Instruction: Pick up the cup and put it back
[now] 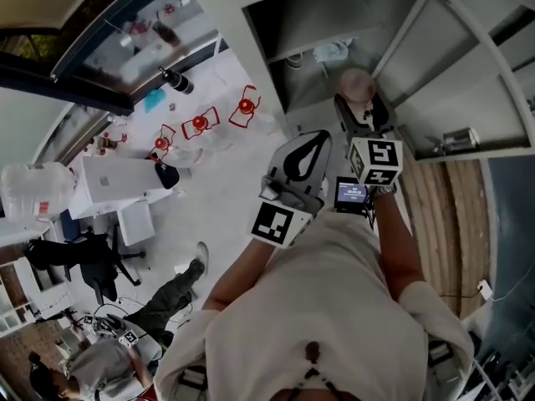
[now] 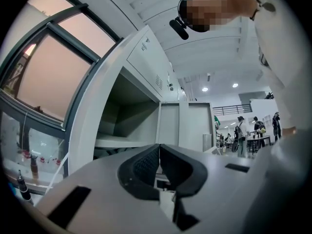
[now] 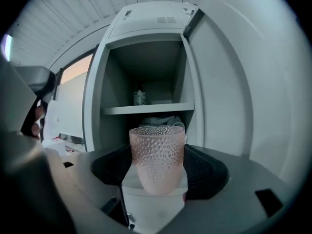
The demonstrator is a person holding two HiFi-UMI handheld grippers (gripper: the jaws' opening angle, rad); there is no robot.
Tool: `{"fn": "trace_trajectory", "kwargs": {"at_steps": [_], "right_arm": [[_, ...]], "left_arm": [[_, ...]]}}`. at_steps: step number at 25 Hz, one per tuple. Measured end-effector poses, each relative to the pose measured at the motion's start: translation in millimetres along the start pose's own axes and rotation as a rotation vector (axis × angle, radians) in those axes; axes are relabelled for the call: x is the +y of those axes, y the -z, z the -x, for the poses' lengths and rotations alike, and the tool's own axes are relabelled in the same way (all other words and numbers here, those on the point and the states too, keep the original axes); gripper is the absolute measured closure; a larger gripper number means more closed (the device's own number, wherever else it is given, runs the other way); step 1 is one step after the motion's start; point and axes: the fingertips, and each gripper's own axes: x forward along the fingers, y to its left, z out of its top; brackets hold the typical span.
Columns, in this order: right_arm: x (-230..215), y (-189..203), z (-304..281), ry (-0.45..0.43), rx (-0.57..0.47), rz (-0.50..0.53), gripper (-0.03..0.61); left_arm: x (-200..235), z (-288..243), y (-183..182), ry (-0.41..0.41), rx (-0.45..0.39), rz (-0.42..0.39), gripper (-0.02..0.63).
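Right gripper (image 3: 158, 167) is clamped on the pink, dimpled, translucent cup (image 3: 157, 155), holding it upright before the open grey metal cabinet (image 3: 146, 57). Left gripper (image 2: 159, 167) hangs empty, jaws together. I judge the cup lifted. Next it wants setting level on the cabinet's shelf (image 3: 148, 109), then release. No label or writing is readable.

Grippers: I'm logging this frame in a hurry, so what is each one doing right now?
Left gripper: closed, holding nothing.
Right gripper: closed on the cup.
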Motion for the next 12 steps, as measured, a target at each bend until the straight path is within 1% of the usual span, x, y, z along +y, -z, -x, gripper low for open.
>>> {"fn": "trace_trajectory", "kwargs": {"at_steps": [7,12], "right_arm": [[-25.6,30.9,-62.2,0.004,0.031,0.022,0.253],[-27.8,36.6,-85.2,-0.030,0.029,0.029,0.253]], "left_arm": [[18.4,-31.9,11.6,-0.054,-0.003,0.016,0.604],[27.9,-45.2,11.4,-0.085,-0.010,0.006,0.604]]}}
